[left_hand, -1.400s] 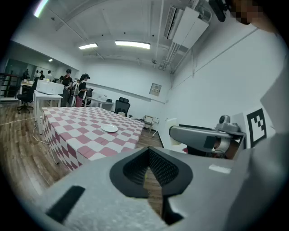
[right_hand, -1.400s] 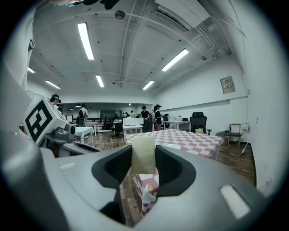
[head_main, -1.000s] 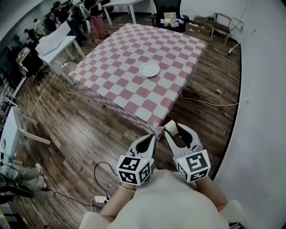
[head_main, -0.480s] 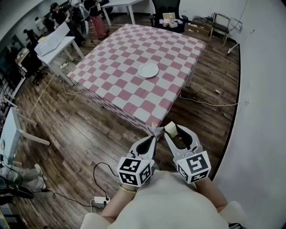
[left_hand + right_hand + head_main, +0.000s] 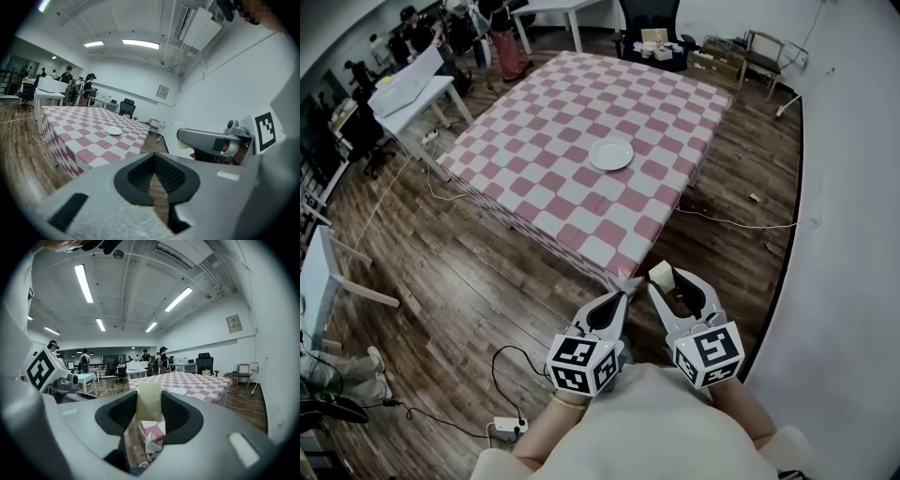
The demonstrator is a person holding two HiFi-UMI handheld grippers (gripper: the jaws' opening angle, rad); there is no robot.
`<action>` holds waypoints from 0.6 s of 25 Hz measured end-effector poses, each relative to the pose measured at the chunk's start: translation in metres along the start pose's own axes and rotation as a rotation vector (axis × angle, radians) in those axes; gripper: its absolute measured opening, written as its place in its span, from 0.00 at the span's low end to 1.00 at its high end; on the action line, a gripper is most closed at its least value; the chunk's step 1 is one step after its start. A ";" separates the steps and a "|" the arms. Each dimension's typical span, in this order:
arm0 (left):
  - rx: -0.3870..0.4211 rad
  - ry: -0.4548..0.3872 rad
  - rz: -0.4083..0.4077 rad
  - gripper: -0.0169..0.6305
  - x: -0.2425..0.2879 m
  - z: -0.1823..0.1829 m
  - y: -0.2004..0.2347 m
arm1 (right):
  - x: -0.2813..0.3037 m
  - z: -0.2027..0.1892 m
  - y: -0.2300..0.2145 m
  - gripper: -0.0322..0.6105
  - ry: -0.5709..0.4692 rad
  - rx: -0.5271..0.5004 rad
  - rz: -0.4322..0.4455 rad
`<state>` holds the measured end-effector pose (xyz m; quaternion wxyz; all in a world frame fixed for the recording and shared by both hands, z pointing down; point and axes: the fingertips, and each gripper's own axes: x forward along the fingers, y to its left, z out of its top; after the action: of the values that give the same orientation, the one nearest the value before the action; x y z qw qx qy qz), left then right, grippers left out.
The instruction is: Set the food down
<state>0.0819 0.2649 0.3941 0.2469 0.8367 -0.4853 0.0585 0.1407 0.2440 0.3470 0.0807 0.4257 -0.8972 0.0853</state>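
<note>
Head view: wood-floored office; the checked surface (image 5: 572, 112) at upper centre bears a plate (image 5: 611, 154), likely the target. Left gripper view: left claw (image 5: 154, 183) closed, empty, idle. Right gripper view: right claw (image 5: 149, 411) clamps the pale food (image 5: 149, 397), frame centre, for carrying there.

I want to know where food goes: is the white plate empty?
Empty: the round white plate on the pink-and-white checked tablecloth shows nothing on it.

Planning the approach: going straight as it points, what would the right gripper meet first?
Likely the near corner of the checkered table, ahead of the right gripper holding the food; depth uncertain.
</note>
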 end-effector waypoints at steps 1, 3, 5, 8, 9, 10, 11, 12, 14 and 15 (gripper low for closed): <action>0.000 -0.001 -0.001 0.03 0.003 0.003 0.003 | 0.004 0.002 -0.002 0.32 -0.001 0.001 -0.003; -0.001 -0.005 -0.001 0.03 0.009 0.010 0.011 | 0.014 0.005 -0.006 0.32 -0.004 0.002 -0.005; -0.001 -0.009 0.000 0.03 0.014 0.017 0.019 | 0.024 0.009 -0.009 0.32 -0.007 0.002 -0.006; -0.004 -0.012 -0.001 0.03 0.022 0.026 0.032 | 0.040 0.013 -0.014 0.32 -0.007 0.007 -0.012; -0.006 -0.012 0.000 0.03 0.024 0.029 0.036 | 0.046 0.014 -0.016 0.32 -0.004 0.009 -0.013; -0.008 -0.013 0.001 0.03 0.027 0.032 0.041 | 0.052 0.015 -0.017 0.32 -0.001 0.011 -0.013; -0.010 -0.013 0.002 0.03 0.030 0.035 0.045 | 0.058 0.016 -0.018 0.32 0.002 0.012 -0.012; -0.012 -0.014 0.002 0.03 0.033 0.039 0.050 | 0.064 0.017 -0.020 0.32 0.005 0.012 -0.011; -0.011 -0.016 0.002 0.03 0.039 0.047 0.059 | 0.078 0.020 -0.023 0.32 0.009 0.010 -0.009; -0.010 -0.016 0.003 0.03 0.042 0.051 0.064 | 0.085 0.022 -0.025 0.32 0.010 0.010 -0.008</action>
<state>0.0428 0.1820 0.3863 0.2471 0.8352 -0.4888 0.0495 0.1054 0.1601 0.3458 0.0835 0.4294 -0.8945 0.0918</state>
